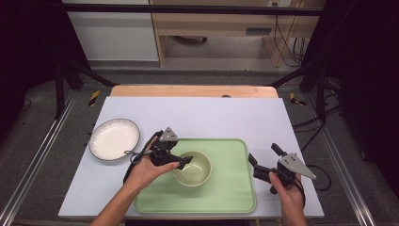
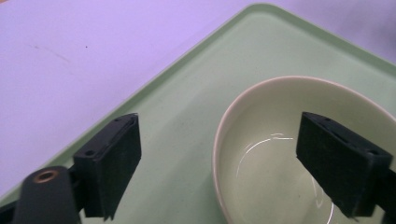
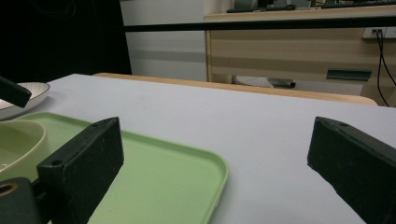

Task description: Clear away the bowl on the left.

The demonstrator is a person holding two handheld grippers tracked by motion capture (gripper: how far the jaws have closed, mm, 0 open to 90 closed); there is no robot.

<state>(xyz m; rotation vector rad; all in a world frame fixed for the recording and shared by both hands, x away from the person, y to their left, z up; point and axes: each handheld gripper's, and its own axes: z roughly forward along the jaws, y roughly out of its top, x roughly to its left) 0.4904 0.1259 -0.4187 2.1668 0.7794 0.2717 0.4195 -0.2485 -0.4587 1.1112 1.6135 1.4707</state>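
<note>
- We are working over the desk (image 1: pixel 197 113), where the green tray (image 1: pixel 230 188) is lying near its front edge.
- We are bringing the left tool (image 1: pixel 186 161) onto the bowl (image 1: pixel 193 168), which is sitting left of the tray's centre; its jaws are standing apart, straddling the near rim, so we should be closing squarely on the wall.
- The bowl is looking pale, glossy and empty.
- The right tool (image 1: pixel 261 160) is hovering spread apart beside the tray's right edge.
</note>
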